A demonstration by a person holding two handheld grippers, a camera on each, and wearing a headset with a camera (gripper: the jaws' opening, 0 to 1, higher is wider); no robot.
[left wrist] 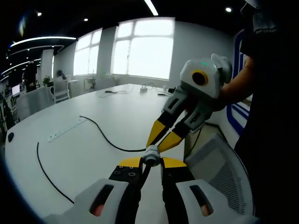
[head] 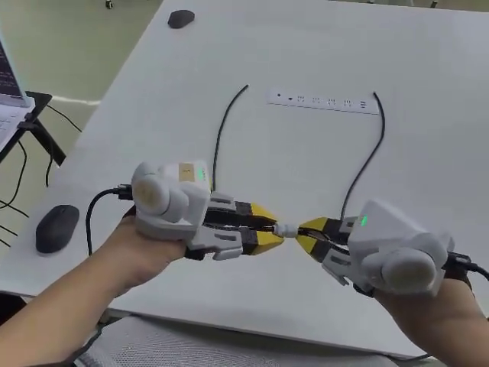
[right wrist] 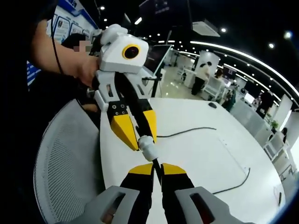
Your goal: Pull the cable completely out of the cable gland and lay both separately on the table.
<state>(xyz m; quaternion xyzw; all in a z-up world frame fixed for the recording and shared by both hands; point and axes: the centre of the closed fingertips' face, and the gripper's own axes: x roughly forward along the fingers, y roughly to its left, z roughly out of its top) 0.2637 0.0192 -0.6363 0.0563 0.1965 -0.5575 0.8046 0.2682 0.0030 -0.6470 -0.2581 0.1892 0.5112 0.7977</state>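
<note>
Gripping the white cable gland (head: 286, 229), the left gripper (head: 273, 229) reaches in from the left above the near edge of the desk (head: 306, 46). Its yellow-tipped fingers (left wrist: 131, 162) are closed narrow on the gland, as the right gripper view shows plainly. The right gripper (head: 305, 234) faces it tip to tip from the right, its fingers (right wrist: 140, 169) pinched on the black cable (head: 367, 164) just beside the gland. The gland is held up off the desk between the two grippers. The cable runs out of it into the right fingers, and a black line also shows between the left fingers behind the gland.

Two lengths of cable lie on the desk. One trails from behind the left gripper toward the far edge. The other curves from the right gripper to a loose end beside the right end of a white power strip (head: 323, 102), which lies flat toward the far edge.

A dark computer mouse (head: 55, 228) sits at the left edge by the near-left corner, and a second mouse (head: 180, 18) rests toward the far-left corner. Off the left edge stands an open laptop (head: 9, 88). A grey mesh chair (head: 176, 344) sits below the near edge.
</note>
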